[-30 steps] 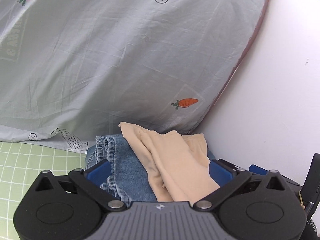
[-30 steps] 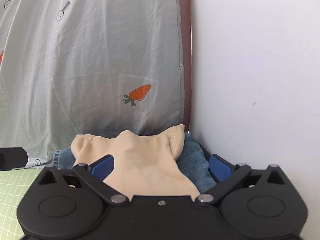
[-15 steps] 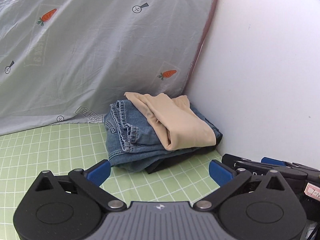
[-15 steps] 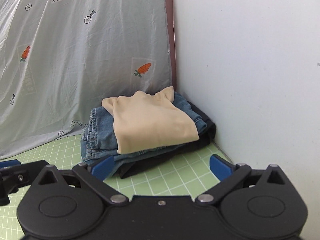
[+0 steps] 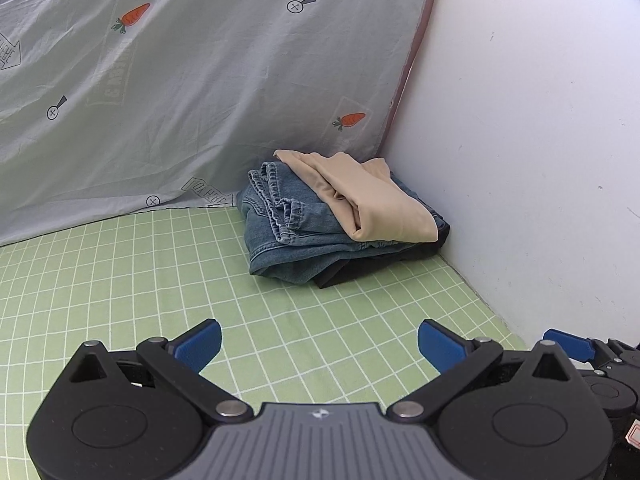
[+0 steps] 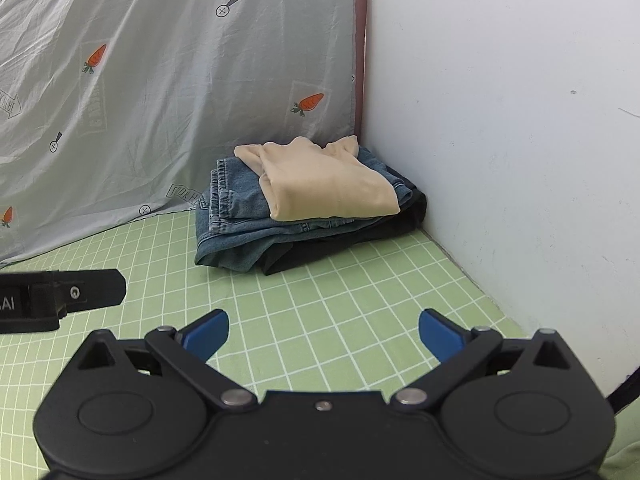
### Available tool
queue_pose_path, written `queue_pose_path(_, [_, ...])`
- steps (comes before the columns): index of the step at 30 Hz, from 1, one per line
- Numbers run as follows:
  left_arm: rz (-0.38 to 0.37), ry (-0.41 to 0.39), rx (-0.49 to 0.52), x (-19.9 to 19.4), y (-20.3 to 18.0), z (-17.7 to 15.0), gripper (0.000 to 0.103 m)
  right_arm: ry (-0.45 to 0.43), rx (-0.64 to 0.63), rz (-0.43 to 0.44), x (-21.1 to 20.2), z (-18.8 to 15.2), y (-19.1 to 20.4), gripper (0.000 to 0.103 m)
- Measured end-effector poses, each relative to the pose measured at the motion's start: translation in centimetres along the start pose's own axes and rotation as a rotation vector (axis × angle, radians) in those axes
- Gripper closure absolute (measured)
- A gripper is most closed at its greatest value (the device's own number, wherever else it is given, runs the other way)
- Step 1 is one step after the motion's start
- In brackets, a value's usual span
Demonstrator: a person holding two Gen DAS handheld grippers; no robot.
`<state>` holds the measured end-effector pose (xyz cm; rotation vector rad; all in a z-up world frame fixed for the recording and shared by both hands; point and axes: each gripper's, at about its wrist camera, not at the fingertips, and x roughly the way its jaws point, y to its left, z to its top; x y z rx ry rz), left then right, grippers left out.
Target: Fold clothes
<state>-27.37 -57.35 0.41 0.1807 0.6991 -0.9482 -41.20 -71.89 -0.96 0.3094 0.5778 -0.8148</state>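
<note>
the left gripper (image 5: 319, 343) hangs over the green checked mat (image 5: 120, 280), its blue-padded jaws spread wide with nothing between them. the right gripper (image 6: 323, 334) is likewise spread wide and empty. well ahead of both, in the corner where the carrot-print sheet (image 5: 180, 100) meets the white wall (image 5: 540, 140), sits a pile of folded clothes: a beige garment (image 6: 332, 188) on top of folded jeans (image 6: 236, 220), with a black garment (image 6: 320, 250) underneath. the right gripper's blue tip shows just right of the left gripper.

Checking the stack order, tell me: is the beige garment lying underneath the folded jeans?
No, the beige garment lies on top of the folded jeans, which rest on a black garment.
</note>
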Motion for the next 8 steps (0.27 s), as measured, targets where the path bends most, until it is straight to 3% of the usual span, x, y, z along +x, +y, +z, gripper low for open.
queue_pose_path(8, [-0.013,-0.018,0.022,-1.1,-0.5,-0.5,0.000,-0.007,-0.008,-0.012,-1.4,-0.6,0.4,0.001])
